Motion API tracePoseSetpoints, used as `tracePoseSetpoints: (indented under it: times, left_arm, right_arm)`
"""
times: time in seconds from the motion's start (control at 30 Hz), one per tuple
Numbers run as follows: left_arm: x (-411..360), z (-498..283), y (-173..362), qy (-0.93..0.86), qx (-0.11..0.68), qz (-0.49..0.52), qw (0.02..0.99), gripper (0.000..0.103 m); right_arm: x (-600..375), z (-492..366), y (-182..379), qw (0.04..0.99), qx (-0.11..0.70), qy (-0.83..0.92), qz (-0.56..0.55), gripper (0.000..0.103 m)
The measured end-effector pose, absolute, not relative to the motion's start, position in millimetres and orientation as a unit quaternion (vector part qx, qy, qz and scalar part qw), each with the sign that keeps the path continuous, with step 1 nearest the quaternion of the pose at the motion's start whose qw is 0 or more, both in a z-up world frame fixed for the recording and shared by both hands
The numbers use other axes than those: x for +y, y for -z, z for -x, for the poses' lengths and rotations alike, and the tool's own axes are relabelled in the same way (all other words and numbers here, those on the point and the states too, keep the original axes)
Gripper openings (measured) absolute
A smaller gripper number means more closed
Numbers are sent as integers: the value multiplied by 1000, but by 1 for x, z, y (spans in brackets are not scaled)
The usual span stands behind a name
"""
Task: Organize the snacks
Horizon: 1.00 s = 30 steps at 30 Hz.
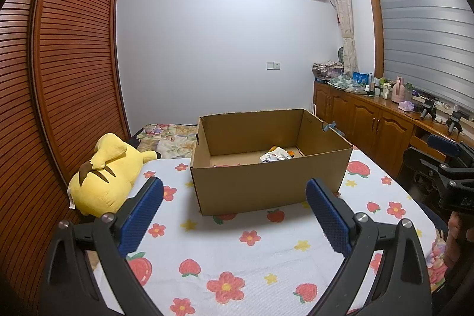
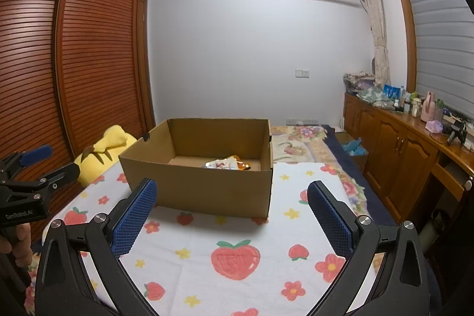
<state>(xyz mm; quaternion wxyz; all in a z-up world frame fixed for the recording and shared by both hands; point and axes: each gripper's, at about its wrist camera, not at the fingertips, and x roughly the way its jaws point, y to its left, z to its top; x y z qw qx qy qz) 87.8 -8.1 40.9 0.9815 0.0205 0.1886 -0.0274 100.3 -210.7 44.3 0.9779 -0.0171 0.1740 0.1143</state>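
An open brown cardboard box (image 1: 266, 188) stands on a white cloth with strawberries and flowers (image 1: 246, 256). It also shows in the right wrist view (image 2: 207, 191). Snack packets (image 1: 277, 154) lie on its floor toward the right side, white and orange (image 2: 226, 163). My left gripper (image 1: 234, 215) is open and empty, held above the cloth short of the box. My right gripper (image 2: 231, 215) is open and empty too, at a similar distance. Each gripper shows at the edge of the other's view.
A yellow plush toy (image 1: 103, 173) lies left of the box against a slatted wooden wardrobe (image 1: 65, 79). A wooden sideboard (image 2: 400, 153) with bottles and clutter runs along the right wall. A floral bedspread (image 2: 302, 144) lies beyond the cloth.
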Motion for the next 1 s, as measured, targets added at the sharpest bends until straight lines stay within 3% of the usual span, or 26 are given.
tracePoseSetpoints:
  times: [1.0]
  left_arm:
    - [-6, -81, -45, 30, 185, -18, 982, 98]
  right_arm:
    - [-212, -99, -45, 979, 172, -112, 18, 103]
